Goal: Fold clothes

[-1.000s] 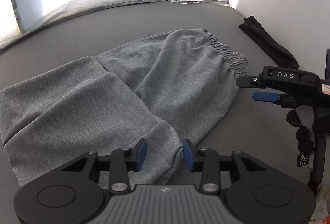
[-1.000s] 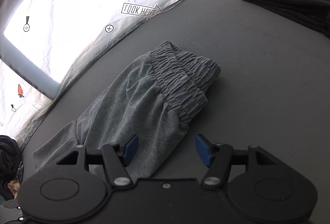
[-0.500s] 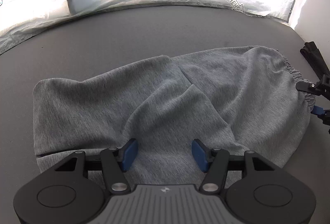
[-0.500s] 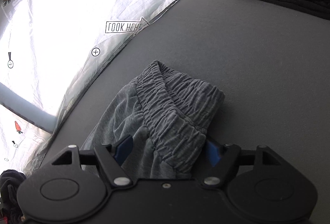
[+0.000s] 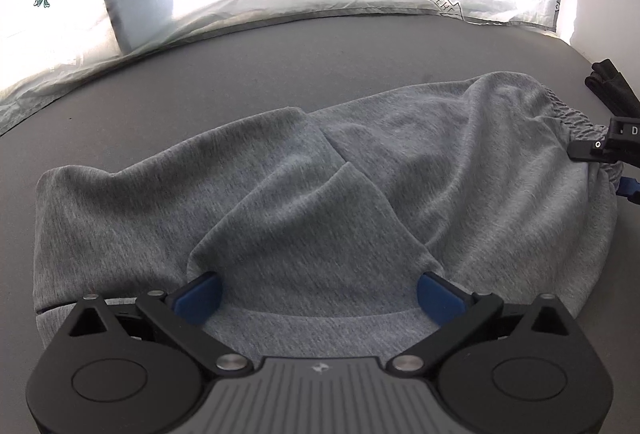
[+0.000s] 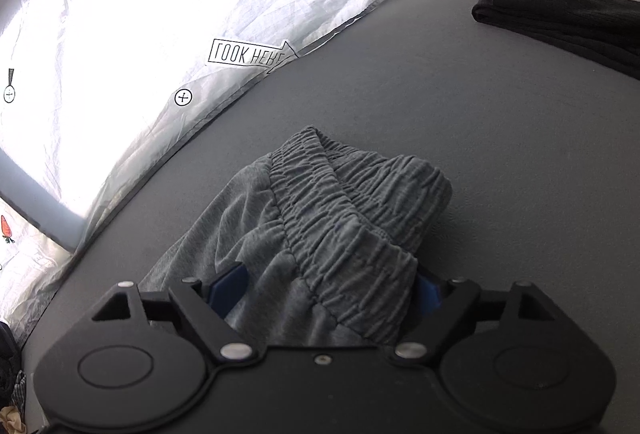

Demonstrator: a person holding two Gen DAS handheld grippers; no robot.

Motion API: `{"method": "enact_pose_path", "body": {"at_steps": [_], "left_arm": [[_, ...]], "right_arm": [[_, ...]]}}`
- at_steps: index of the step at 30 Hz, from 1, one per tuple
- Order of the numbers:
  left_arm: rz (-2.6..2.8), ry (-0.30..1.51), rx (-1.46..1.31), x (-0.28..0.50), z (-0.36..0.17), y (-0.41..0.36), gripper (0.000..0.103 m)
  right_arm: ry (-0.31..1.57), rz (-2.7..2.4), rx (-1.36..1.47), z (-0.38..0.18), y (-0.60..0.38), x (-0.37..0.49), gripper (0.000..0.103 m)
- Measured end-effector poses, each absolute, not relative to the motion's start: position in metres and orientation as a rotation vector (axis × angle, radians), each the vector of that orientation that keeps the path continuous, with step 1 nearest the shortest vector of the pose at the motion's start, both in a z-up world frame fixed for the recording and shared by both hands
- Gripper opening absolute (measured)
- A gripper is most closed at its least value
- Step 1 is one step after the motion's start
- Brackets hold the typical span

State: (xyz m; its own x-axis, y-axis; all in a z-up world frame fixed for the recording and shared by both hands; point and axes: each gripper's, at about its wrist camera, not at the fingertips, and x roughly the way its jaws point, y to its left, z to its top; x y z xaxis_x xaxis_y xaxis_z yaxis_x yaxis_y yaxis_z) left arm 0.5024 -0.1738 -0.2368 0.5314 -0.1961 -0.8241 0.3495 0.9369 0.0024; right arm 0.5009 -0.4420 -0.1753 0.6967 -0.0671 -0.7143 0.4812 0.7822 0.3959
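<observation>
Grey sweatpants (image 5: 304, 202) lie folded over on a dark grey table (image 5: 280, 50). My left gripper (image 5: 318, 298) is wide open, its blue pads on either side of a cuffed leg end of the pants. My right gripper (image 6: 326, 292) is open around the gathered elastic waistband (image 6: 348, 206), with the band between its pads. The right gripper also shows at the right edge of the left wrist view (image 5: 612, 144), at the waistband end.
A folded black garment (image 6: 560, 18) lies at the table's far right; it also shows in the left wrist view (image 5: 610, 84). A bright white sheet with carrot prints and a "LOOK HERE" label (image 6: 248, 54) borders the table's far side.
My left gripper has opened wide and moved over the leg end. My right gripper has advanced onto the waistband, which now sits between its pads.
</observation>
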Motion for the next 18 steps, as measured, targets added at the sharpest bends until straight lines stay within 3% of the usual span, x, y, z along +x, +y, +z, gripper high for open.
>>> {"method": "enact_pose_path", "body": {"at_steps": [1,3,7,14,18], "left_arm": [[-0.321,0.953,0.174,0.502,-0.237,-0.174,0.103],[-0.309,0.957,0.17,0.503,-0.237,-0.175,0.103],[-0.301,0.975,0.169,0.506,-0.236,-0.177,0.103],[-0.325,1.022,0.134,0.515,-0.231,-0.17,0.103],[-0.36,1.024,-0.121,0.519,-0.203,-0.129,0.103]], "right_arm": [[0.748,-0.334,0.595,-0.175,-0.443,0.499,0.049],[0.753,-0.327,0.577,-0.176,-0.446,0.498,0.046],[0.75,-0.278,0.593,-0.175,-0.449,0.499,0.021],[0.629,-0.184,0.436,-0.13,-0.42,0.502,0.014],[0.547,-0.077,0.196,-0.088,-0.372,0.505,0.014]]}}
